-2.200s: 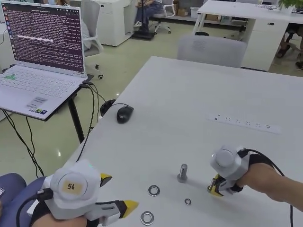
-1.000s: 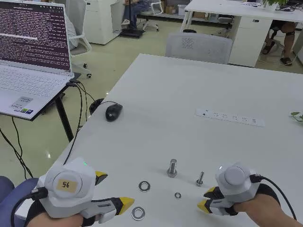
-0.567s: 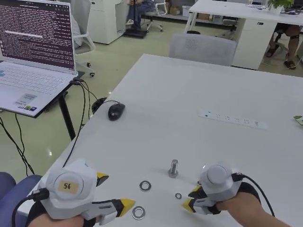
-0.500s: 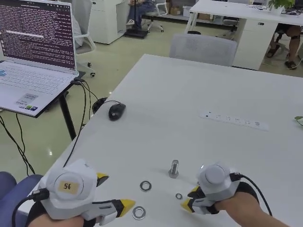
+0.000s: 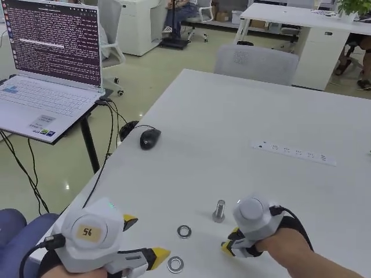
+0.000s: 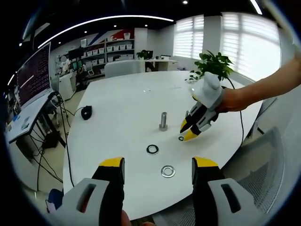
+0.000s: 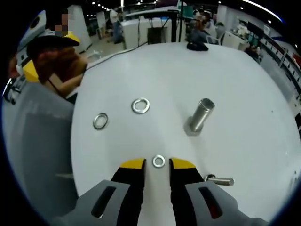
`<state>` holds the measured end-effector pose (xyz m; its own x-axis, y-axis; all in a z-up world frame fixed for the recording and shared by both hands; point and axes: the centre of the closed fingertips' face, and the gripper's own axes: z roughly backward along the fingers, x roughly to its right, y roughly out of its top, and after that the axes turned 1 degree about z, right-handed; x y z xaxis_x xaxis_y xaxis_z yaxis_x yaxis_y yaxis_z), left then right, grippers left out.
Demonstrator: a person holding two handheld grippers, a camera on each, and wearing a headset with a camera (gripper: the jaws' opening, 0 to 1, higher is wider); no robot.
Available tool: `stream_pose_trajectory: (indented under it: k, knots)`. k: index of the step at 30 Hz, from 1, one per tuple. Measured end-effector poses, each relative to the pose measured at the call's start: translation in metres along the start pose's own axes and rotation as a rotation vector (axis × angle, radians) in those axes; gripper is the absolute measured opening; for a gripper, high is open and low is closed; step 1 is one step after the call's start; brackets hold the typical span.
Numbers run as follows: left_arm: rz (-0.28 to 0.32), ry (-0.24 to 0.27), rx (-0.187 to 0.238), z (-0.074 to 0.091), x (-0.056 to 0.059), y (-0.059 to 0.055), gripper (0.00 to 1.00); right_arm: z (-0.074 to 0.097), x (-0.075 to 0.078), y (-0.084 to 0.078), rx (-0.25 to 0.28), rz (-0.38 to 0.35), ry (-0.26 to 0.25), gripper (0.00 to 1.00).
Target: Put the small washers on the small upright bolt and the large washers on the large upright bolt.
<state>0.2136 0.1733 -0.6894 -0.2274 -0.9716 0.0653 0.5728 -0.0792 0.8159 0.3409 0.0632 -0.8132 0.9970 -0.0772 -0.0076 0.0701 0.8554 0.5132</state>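
The large bolt [image 5: 219, 211] stands upright on the white table [image 5: 232, 133]. Two large washers [image 5: 184, 231] [image 5: 175, 264] lie flat to its near left. My right gripper [image 5: 231, 241] is low on the table beside the bolt. In the right gripper view its jaws [image 7: 158, 164] stand narrowly open around the small washer [image 7: 159, 161], with the large bolt [image 7: 200, 116] ahead and the small bolt [image 7: 220, 180] just to the right. My left gripper [image 5: 146, 238] hovers open at the near left edge, with nothing between its fingers [image 6: 112, 163]. One large washer [image 6: 168, 171] lies just ahead of it.
A black mouse [image 5: 150, 138] and its cable lie at the table's left edge. A white power strip [image 5: 294, 153] lies at the far right. An open laptop [image 5: 46, 63] stands on a stand to the left. A grey chair [image 5: 257, 62] is behind the table.
My right gripper has moved left, from beside the small bolt to over the small washer, and now hides both in the head view. The left gripper has stayed in place.
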Motion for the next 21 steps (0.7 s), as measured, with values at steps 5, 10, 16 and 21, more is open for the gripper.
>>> stream_pose_trajectory:
  k: [5,10,16,21]
  knots:
    - [0.0,0.002,0.0,0.0014,-0.0016,-0.0009,0.57,-0.0047,-0.001,-0.0066,-0.063,0.062,0.015,0.21]
    - [0.003,0.004,-0.001,0.0028,-0.0027,-0.0022,0.57,-0.0095,-0.0018,-0.0106,-0.107,0.125,0.033,0.21]
    - [0.002,0.007,-0.008,0.0031,-0.0033,-0.0052,0.57,-0.0094,-0.0035,-0.0087,-0.121,0.166,0.061,0.21]
    - [0.006,0.006,-0.005,0.0034,-0.0019,-0.0046,0.57,-0.0094,-0.0039,-0.0095,-0.14,0.222,0.088,0.21]
